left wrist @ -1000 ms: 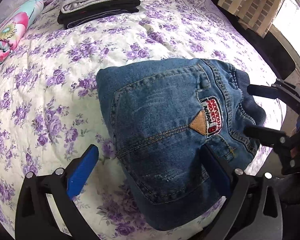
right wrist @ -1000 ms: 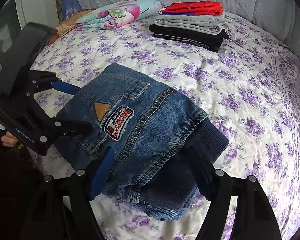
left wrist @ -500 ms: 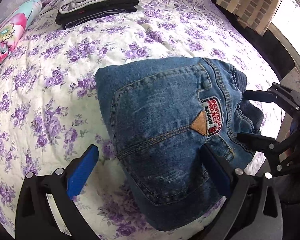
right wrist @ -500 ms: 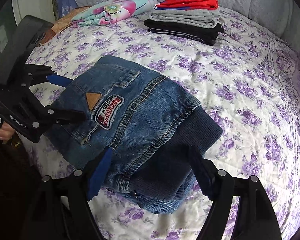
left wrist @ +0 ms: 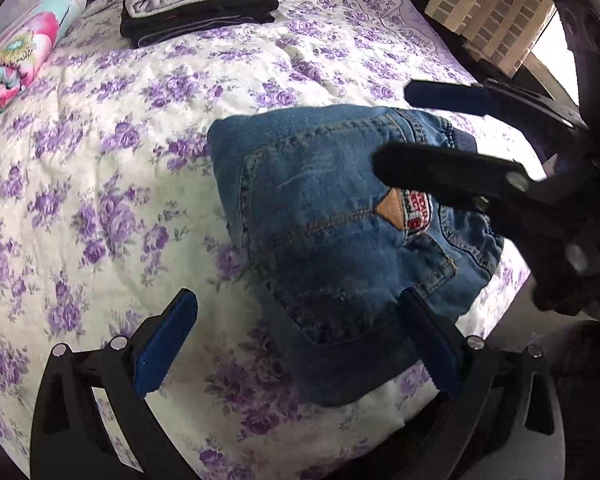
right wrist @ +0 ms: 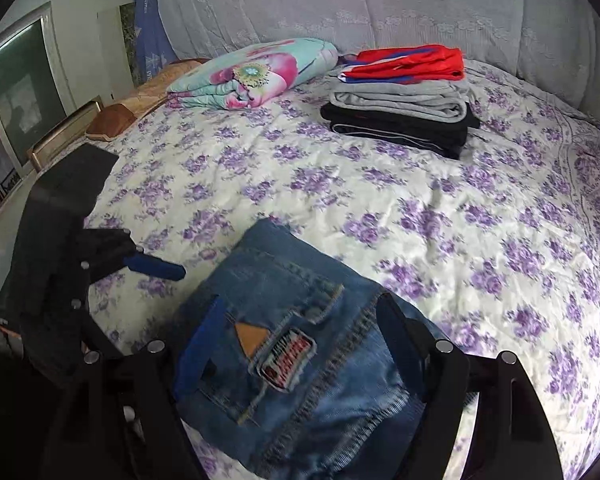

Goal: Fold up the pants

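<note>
A: How do the tongs stand? The left tongs [left wrist: 300, 344] are spread wide with nothing pinched; the near end of the jeans [left wrist: 340, 232] lies between and under the tips, with the right-hand finger at the denim's edge. The right tongs [right wrist: 300, 344] are also parted and empty, hanging above the folded cloth without pressing on it.

B: And the jeans themselves?

A: Folded into a compact bundle near the front edge of the bed [left wrist: 120, 200], back pocket and patch [right wrist: 286, 364] facing up. Its long axis runs from the near edge away toward the middle of the bed. From the left tongs it lies ahead and a little right; from the right tongs it sits directly below and in front. Both are close; I judge the right ones nearer to the waistband end.

B: So the fold looks finished?

A: I'd judge so, and the next move probably calls for gripping the bundle from both ends.

B: The surroundings?

A: A purple-flowered quilt covers the bed. A stack of folded clothes [right wrist: 400, 112] sits well apart at the far side, a floral pillow [right wrist: 252, 72] beside it, and a television [right wrist: 20, 88] stands off to the left.
</note>
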The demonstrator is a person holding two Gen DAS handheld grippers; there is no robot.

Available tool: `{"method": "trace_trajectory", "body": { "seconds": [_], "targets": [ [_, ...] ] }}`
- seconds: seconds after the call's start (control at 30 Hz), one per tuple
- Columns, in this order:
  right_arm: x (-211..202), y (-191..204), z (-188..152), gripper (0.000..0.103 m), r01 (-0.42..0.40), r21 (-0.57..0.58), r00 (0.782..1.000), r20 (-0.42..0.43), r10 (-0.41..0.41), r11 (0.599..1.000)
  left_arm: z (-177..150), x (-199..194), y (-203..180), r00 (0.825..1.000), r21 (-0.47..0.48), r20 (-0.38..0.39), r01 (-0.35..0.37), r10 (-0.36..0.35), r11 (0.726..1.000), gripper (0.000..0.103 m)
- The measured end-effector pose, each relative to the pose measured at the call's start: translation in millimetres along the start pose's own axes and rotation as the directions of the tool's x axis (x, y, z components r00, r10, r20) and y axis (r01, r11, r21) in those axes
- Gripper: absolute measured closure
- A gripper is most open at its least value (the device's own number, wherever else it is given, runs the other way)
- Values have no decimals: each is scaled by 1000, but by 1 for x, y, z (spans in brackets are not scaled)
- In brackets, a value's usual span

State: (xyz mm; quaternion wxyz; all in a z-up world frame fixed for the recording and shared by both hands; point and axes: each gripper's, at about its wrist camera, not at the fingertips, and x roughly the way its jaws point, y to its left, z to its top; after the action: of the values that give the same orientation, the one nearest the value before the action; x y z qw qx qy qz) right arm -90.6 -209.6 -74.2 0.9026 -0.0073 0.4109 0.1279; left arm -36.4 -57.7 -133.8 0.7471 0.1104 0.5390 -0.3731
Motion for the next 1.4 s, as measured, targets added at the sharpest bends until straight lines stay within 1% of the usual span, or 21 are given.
{"method": "trace_trajectory", "body": {
  "seconds": [0.13, 0.23, 0.27, 0.33, 0.4, 0.53, 0.6, 0.67, 0.73, 0.8, 0.83, 0.9, 0.93, 0.97, 1.07, 1.17, 1.2, 1.27, 1.3, 1.33, 1.4],
  "targets": [
    [25, 16, 17, 25, 30, -53, 1000, -6, -30, 998, -12, 14, 17, 995, -100, -43, 84, -89, 991, 4],
    [68, 13, 17, 24, 97, -79, 985, -136, -107, 992, -17, 33, 33, 986, -179, -60, 142, -155, 974, 4],
    [77, 7, 15, 23, 74, -45, 984, -156, -80, 996, -18, 34, 35, 984, -186, -56, 157, -170, 970, 4],
    [83, -2, 14, 18, 56, 14, 983, -178, -53, 998, -18, 32, 30, 987, -164, -56, 140, -150, 976, 4],
    [76, -1, 17, 19, 50, -1, 985, -165, -49, 999, -16, 23, 23, 992, -132, -43, 111, -117, 985, 4],
    [28, -8, 17, 20, 15, 15, 998, -55, -14, 1000, -10, -15, 22, 995, -115, 56, 94, -88, 989, 5],
    [1, -9, 8, 20, 23, -10, 1000, -17, -23, 1000, -6, -20, 29, 995, -134, 67, 81, -73, 988, 5],
    [-13, -11, -5, 19, 52, -28, 998, -24, -53, 998, -4, -10, 37, 998, -147, 36, 57, -52, 987, 5],
    [-15, -17, -24, 19, 76, -13, 995, -58, -76, 997, -3, 5, 41, 997, -155, 1, 71, -72, 985, 4],
    [1, -22, -47, 18, 115, 2, 983, -147, -113, 993, -8, 19, 47, 991, -179, -9, 126, -130, 976, 4],
    [6, -19, -57, 18, 143, -30, 978, -151, -146, 989, -9, 23, 49, 991, -196, -10, 130, -135, 972, 4],
    [8, -9, -63, 16, 190, -96, 974, -104, -200, 977, -11, 20, 50, 988, -203, -7, 148, -153, 968, 4],
    [6, -9, -61, 16, 193, -90, 973, -111, -202, 977, -10, 15, 51, 988, -200, -4, 149, -153, 968, 4],
    [3, -10, -57, 17, 185, -71, 975, -111, -192, 980, -9, 8, 51, 989, -188, 2, 143, -145, 972, 4],
    [-26, -9, -50, 17, 194, 1, 981, -25, -194, 981, 4, -12, 46, 994, -109, 37, 110, -107, 988, 5],
    [-45, 5, -51, 17, 158, 43, 987, 14, -159, 986, 25, -17, 49, 991, -90, 58, 127, -122, 988, 5],
    [-44, 11, -53, 17, 157, 43, 987, 5, -158, 987, 31, -13, 47, 991, -83, 56, 129, -124, 988, 5],
    [-32, 17, -61, 17, 181, 40, 983, -45, -179, 983, 36, 3, 41, 997, -62, 16, 82, -82, 995, 5],
    [-19, 15, -70, 17, 184, 55, 979, -100, -178, 981, 36, 19, 36, 998, -45, -27, 53, -54, 998, 4],
    [-7, 9, -77, 16, 165, 79, 977, -153, -152, 983, 33, 29, 35, 998, -53, -35, 50, -52, 997, 4],
    [-5, 2, -82, 15, 117, 83, 983, -151, -104, 990, 28, 40, 42, 996, -147, -36, 75, -81, 986, 4]
  ]
}}
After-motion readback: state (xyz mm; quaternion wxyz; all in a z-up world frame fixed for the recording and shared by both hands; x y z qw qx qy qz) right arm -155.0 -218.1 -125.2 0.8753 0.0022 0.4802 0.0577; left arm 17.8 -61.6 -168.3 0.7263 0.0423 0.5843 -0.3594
